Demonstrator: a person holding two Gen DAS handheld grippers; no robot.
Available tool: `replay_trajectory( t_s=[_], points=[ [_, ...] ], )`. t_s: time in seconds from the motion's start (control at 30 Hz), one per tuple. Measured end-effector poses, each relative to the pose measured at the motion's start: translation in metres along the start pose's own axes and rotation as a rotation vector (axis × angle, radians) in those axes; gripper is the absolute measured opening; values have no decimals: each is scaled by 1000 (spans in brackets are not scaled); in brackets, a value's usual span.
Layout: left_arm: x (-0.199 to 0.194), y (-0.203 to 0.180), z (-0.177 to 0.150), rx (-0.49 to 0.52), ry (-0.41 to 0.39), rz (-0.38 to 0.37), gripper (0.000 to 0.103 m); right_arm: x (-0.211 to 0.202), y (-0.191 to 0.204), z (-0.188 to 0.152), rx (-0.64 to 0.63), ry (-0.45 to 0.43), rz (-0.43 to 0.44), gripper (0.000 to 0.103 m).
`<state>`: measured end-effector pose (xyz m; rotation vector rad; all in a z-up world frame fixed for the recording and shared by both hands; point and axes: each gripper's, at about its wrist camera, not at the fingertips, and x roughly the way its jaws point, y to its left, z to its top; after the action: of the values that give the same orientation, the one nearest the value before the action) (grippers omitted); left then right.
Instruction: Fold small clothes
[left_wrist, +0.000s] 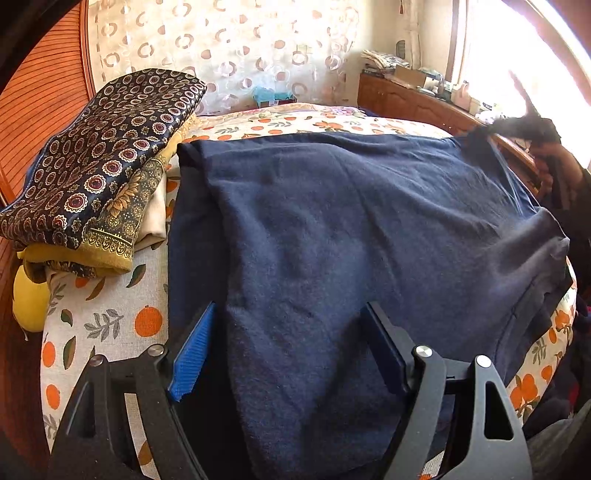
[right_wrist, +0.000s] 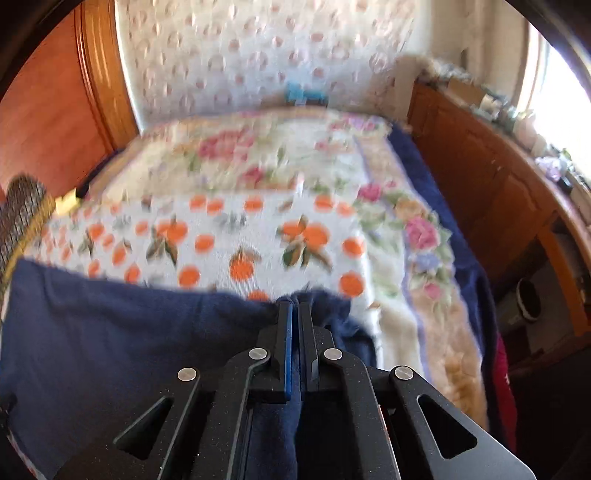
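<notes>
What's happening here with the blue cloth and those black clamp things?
A person is folding a navy garment spread on a bed with an orange-print sheet, holding a two-finger gripper in each hand. The right gripper is pinched shut on the garment's far edge. The left gripper hangs open over the near part of the cloth, gripping nothing. A stack of folded patterned fabrics sits on the bed beside the garment.
</notes>
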<state>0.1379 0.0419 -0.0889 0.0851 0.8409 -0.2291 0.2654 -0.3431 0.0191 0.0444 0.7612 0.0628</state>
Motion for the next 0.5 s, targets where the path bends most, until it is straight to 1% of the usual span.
replay_trajectory(
  t_s=[0.03,0.07,0.1,0.13,0.17,0.2,0.23,0.27,0.3,0.4,0.43,0.5],
  points=[
    [0,0,0,-1,0,-1,79,-15,-6,0,42,-69,32,2],
    [0,0,0,0,0,1,79,-30,-16,-1,110,-134,55,2],
    [0,-1,0,1,0,4,79,-36,-23,-3,157,-150,56,2],
    [0,-1,0,2,1,5,79,-36,-29,-5,190,-141,56,2],
    [0,-1,1,1,1,4,79,-33,-31,-7,192,-116,42,2],
    [0,0,1,0,1,2,79,-28,-31,-8,174,-88,-17,2],
    [0,0,1,-1,1,2,79,-25,-31,-9,149,-72,-86,8],
    [0,0,0,0,0,3,79,-23,-31,-9,130,-60,-134,11],
    [0,0,1,0,0,4,79,-22,-34,-9,130,-55,-144,15],
    [0,0,0,0,1,3,79,-28,-41,-14,171,-60,-90,27],
    [0,-1,0,-1,0,3,79,-33,-41,-18,169,-70,-71,33],
    [0,0,1,-1,0,4,79,-44,-36,-31,142,-88,-21,41]
  ],
)
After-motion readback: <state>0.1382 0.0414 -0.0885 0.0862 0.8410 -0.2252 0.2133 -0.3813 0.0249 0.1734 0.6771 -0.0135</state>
